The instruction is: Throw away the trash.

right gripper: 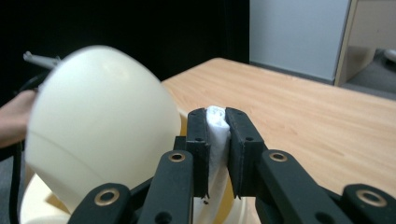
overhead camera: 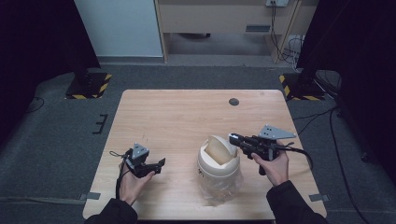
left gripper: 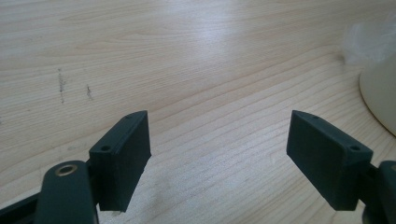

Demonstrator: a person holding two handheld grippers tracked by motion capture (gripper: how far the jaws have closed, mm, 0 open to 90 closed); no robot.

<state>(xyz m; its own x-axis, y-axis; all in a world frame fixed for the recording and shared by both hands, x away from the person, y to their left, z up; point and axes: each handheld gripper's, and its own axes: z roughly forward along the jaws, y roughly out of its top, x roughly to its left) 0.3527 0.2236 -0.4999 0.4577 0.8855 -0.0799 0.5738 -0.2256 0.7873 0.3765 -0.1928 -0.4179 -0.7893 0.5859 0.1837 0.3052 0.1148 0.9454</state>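
The high view looks forward and down over the whole wooden table. The left gripper view skims close above that tabletop, the cream bin beyond its right finger. The right gripper view looks level across the bin's lid, left of its fingers.

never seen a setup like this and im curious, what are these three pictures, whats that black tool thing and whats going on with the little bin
A person at a wooden table holds a hand-operated two-jaw clamp in each hand. One picture looks down from above; the other two come from cameras riding on each clamp. On the table stands a small cream bin with a swing lid, lined with a clear plastic bag. The right gripper sits at the bin's top, its jaws closed on a white tissue. The left gripper rests over bare wood beside the bin, jaws wide apart, holding nothing.
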